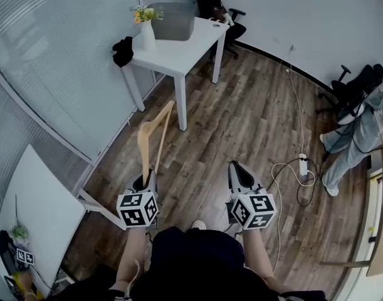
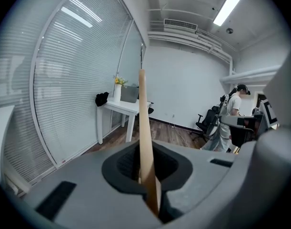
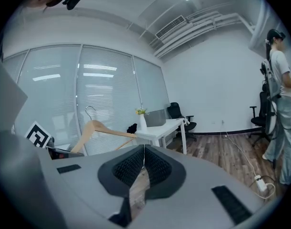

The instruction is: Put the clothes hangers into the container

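Observation:
A light wooden clothes hanger (image 1: 155, 133) sticks up and forward out of my left gripper (image 1: 145, 179), which is shut on one of its arms. In the left gripper view the hanger (image 2: 142, 123) shows edge-on, pinched between the jaws of the left gripper (image 2: 145, 168). My right gripper (image 1: 237, 168) is held beside it, shut, with nothing in it; its pads meet in the right gripper view (image 3: 144, 150), where the hanger (image 3: 101, 128) with its metal hook shows at the left. The grey container (image 1: 173, 21) stands on the white table (image 1: 178, 52) far ahead.
On the table by the container are a white vase with yellow flowers (image 1: 146, 31) and a black item (image 1: 123, 50) at its left edge. A person (image 1: 357, 133) stands at the right. A power strip with cables (image 1: 302, 166) lies on the wooden floor. Office chairs stand behind the table and at the right.

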`<state>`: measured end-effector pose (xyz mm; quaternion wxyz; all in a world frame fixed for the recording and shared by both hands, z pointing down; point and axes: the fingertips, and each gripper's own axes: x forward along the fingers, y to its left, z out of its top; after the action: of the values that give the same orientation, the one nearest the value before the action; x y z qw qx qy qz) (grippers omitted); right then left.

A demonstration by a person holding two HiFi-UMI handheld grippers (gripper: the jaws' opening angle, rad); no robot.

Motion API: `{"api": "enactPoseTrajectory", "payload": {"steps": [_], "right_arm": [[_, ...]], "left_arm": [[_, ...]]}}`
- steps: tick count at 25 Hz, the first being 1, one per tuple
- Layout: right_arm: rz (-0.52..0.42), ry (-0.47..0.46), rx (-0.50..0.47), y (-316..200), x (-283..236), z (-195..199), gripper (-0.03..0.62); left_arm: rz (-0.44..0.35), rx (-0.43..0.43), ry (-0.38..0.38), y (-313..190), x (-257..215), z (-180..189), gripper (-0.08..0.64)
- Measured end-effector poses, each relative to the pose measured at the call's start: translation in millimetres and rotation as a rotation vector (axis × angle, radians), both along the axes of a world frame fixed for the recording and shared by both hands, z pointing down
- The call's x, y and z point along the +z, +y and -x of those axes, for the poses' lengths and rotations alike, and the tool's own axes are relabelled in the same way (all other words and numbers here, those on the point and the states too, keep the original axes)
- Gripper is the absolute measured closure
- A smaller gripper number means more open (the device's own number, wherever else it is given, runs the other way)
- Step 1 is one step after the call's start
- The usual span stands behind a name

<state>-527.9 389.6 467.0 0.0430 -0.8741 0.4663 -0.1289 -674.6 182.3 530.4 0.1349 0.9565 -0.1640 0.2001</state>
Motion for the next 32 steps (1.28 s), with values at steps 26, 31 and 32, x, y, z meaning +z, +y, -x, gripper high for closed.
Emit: {"api": "enactPoseTrajectory", "payload": {"steps": [26, 31, 32], "right_arm": [[0.015, -0.054, -0.010, 11.9, 21.9, -12.2, 0.563], [0.006, -0.085, -0.014, -5.3, 20.9, -31.5, 0.563], [0.005, -0.091, -0.015, -8.6, 21.6, -35.6, 0.563]], "left_arm": [[-0.004, -0.018, 0.045, 15.2, -4.4, -14.2, 0.531], [0.012, -0.036, 0.041, 0.7, -6.7, -32.7, 0.531], [0.015, -0.039, 0.043, -1.4, -6.9, -37.5, 0.531]]}}
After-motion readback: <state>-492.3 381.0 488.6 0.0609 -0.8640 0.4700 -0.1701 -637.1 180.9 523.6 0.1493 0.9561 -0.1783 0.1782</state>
